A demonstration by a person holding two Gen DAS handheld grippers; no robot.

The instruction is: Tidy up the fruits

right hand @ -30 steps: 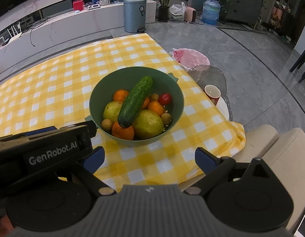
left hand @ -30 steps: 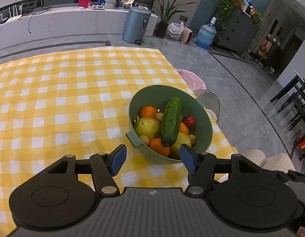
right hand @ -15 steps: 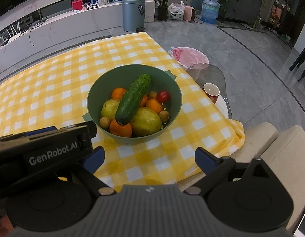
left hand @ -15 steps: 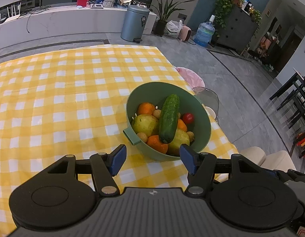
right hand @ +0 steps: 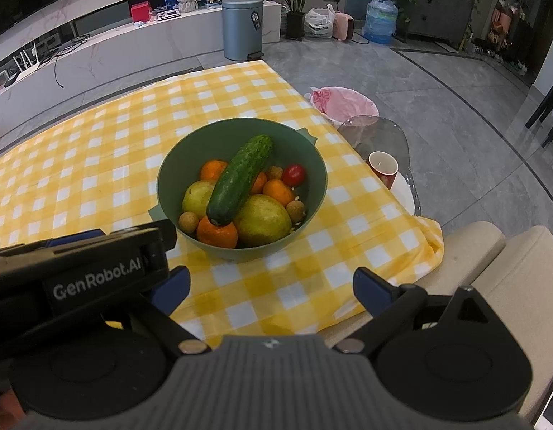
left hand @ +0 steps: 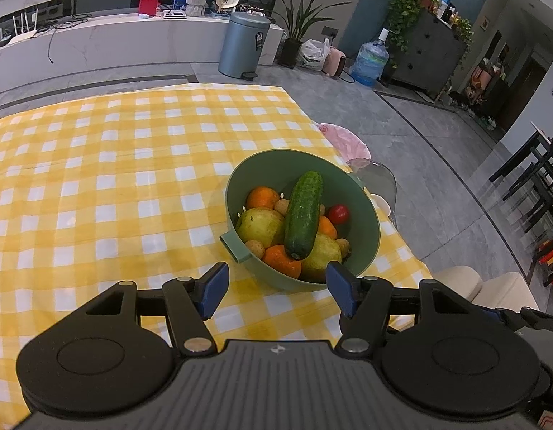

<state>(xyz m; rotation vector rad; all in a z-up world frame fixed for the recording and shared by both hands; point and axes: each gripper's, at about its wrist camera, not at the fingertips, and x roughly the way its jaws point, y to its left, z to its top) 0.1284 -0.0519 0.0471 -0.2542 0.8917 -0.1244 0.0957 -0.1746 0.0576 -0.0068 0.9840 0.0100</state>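
A green bowl [left hand: 240, 182] stands on the yellow checked tablecloth [left hand: 97, 186] near the table's right edge. A cucumber [left hand: 303, 215] lies across the top of its load of oranges [left hand: 262, 197], pears [left hand: 260, 225], a red tomato [left hand: 338, 214] and small brown fruits. My left gripper [left hand: 276, 283] hovers open just short of the bowl, nothing between its blue pads. In the right wrist view the same bowl [right hand: 168, 168] and cucumber [right hand: 238, 179] sit ahead. My right gripper [right hand: 272, 288] is open and empty over the cloth's near edge. The left gripper's body [right hand: 79, 276] shows at its left.
Right of the table stand a pink-lined bin [right hand: 344, 105] and a glass side table [right hand: 391, 132] bearing a red cup [right hand: 382, 165]. A beige seat [right hand: 491, 268] is at the near right. A grey pedal bin [left hand: 244, 44] and a water bottle [left hand: 373, 61] stand farther off.
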